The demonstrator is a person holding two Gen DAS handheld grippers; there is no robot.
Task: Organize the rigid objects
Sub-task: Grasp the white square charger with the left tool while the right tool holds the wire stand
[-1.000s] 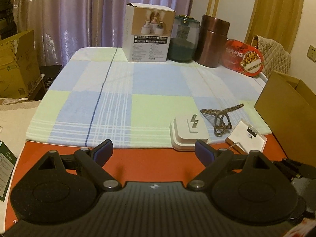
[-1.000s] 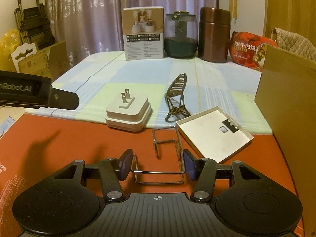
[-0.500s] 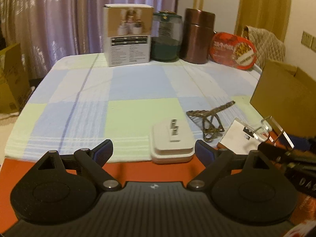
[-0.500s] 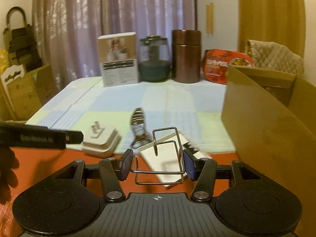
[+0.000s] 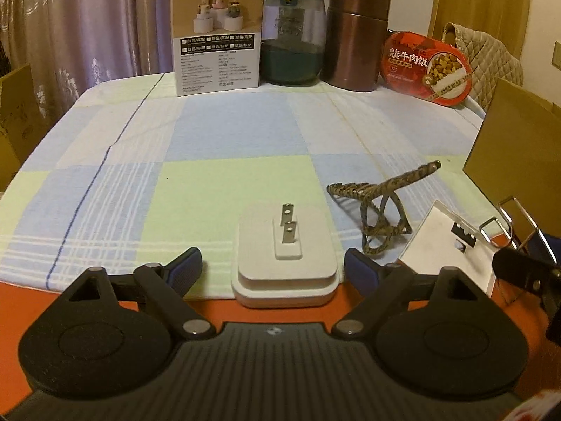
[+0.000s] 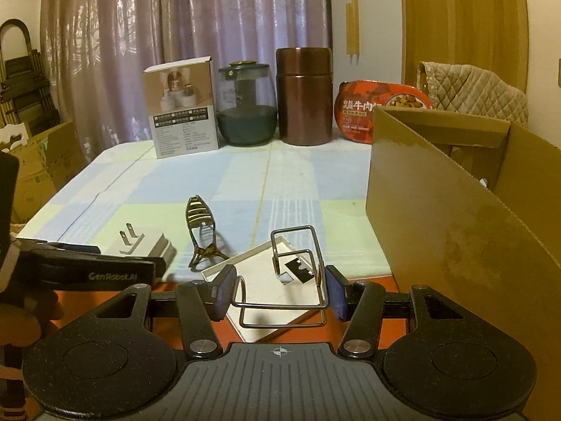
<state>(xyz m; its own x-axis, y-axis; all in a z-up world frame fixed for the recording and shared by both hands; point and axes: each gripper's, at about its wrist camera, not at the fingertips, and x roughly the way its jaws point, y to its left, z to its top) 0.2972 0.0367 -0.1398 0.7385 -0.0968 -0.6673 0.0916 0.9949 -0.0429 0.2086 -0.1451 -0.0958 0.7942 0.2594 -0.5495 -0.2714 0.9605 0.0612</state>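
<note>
My right gripper [image 6: 279, 294] is shut on a bent wire hook [image 6: 294, 266] and holds it above the table, left of an open cardboard box [image 6: 452, 210]. The hook also shows at the right of the left wrist view [image 5: 508, 224]. My left gripper [image 5: 273, 268] is open, its fingers either side of a white plug adapter [image 5: 285, 266] with prongs up. The adapter also shows in the right wrist view [image 6: 143, 245]. A patterned hair claw clip [image 5: 378, 207] and a flat white tray [image 5: 445, 245] lie right of it.
At the table's far edge stand a product box [image 5: 217, 31], a glass jar [image 5: 292, 38], a copper canister [image 5: 356, 37] and a red food tub [image 5: 427, 68]. A checked cloth [image 5: 210, 147] covers the table; the near strip is orange. Cardboard boxes [image 6: 42, 165] sit at the left.
My right gripper has lifted the wire hook off the table and moved it right, toward the cardboard box. My left gripper has moved right and forward until its fingers flank the plug adapter.
</note>
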